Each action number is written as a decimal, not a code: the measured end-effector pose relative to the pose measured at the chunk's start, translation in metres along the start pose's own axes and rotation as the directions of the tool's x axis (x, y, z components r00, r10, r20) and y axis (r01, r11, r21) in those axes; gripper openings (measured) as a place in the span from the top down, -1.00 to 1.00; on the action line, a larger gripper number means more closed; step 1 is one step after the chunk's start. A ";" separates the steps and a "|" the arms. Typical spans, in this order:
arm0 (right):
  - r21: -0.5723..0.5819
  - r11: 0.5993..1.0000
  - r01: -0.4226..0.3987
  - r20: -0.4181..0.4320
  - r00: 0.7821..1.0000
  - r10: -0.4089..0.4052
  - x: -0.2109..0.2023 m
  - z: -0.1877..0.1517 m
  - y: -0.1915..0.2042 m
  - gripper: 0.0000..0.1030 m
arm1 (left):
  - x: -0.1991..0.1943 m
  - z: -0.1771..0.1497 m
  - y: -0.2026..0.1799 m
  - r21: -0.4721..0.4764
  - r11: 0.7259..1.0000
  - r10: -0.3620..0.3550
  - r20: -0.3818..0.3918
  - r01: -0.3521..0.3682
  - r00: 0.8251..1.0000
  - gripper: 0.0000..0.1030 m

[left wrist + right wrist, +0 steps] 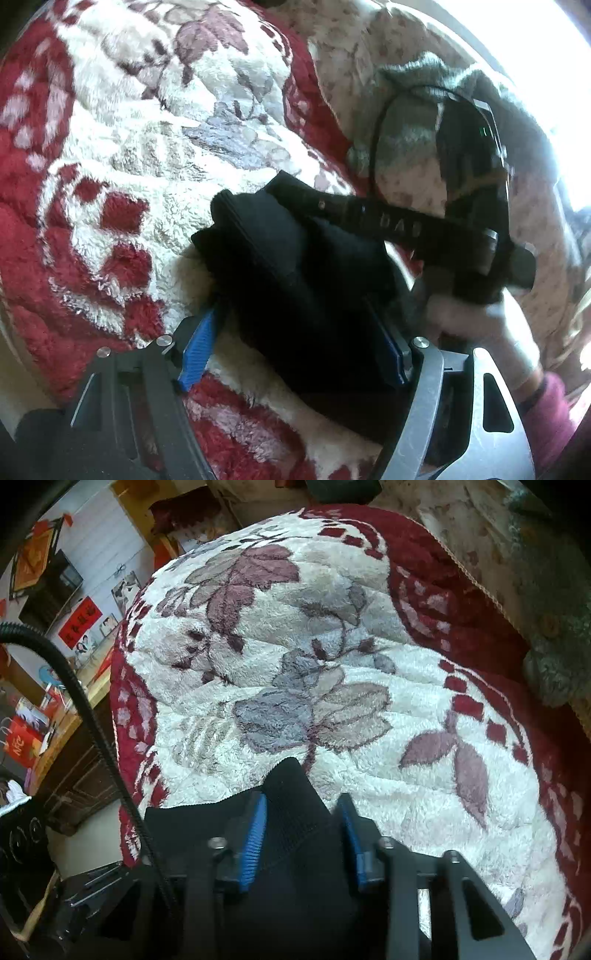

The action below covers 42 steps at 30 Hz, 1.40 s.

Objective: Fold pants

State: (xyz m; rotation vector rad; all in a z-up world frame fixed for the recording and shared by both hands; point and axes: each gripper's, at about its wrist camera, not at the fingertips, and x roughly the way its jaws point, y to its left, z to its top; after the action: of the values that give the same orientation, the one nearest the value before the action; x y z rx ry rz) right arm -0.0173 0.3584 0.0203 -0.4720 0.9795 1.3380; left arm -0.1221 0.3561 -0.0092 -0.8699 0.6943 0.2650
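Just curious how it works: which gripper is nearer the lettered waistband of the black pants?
Right. The right gripper holds the waistband end between its fingers; the left gripper, open, straddles the bunched black pants below the band.

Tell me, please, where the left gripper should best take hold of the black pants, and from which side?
Probably the bunched fold of the black pants lying between the open fingers of the left gripper. Come from above, toward the fleece blanket: that bundle is thick and raised, while the rest lies flat.
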 end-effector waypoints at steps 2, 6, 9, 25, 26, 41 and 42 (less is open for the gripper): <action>-0.001 1.000 0.006 0.024 1.000 -0.006 -0.005 -0.001 0.001 0.62 | 0.001 0.002 0.000 0.011 1.000 0.020 0.000 -0.020 1.000 0.14; 0.004 0.999 -0.035 0.115 0.993 0.035 -0.033 -0.003 0.004 0.70 | -0.001 0.001 -0.001 0.030 1.000 0.008 0.006 -0.008 1.000 0.57; 0.008 0.999 -0.053 0.166 0.985 0.051 -0.054 -0.006 0.010 0.71 | -0.012 -0.003 -0.014 0.101 0.995 0.022 0.055 -0.028 0.998 0.64; 0.124 0.979 -0.160 0.462 0.883 0.086 -0.210 -0.079 0.001 0.71 | -0.080 -0.034 -0.121 0.368 0.929 -0.088 0.151 0.027 0.985 0.67; 0.136 0.977 -0.162 0.479 0.874 0.078 -0.219 -0.087 -0.002 0.71 | -0.081 -0.038 -0.129 0.387 0.921 -0.097 0.149 0.032 0.984 0.67; 0.382 0.891 -0.245 0.633 0.772 -0.059 -0.304 -0.243 -0.073 0.71 | -0.052 -0.140 -0.245 0.633 0.753 -0.182 -0.063 0.180 0.981 0.67; 0.398 0.883 -0.250 0.638 0.767 -0.070 -0.307 -0.255 -0.077 0.71 | -0.047 -0.151 -0.253 0.654 0.733 -0.179 -0.083 0.189 0.980 0.67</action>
State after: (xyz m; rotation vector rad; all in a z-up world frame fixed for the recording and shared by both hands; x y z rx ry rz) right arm -0.0050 -0.0368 0.1114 0.4039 0.7023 1.1680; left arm -0.1036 0.0821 0.1086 -0.2466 0.6438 -0.1737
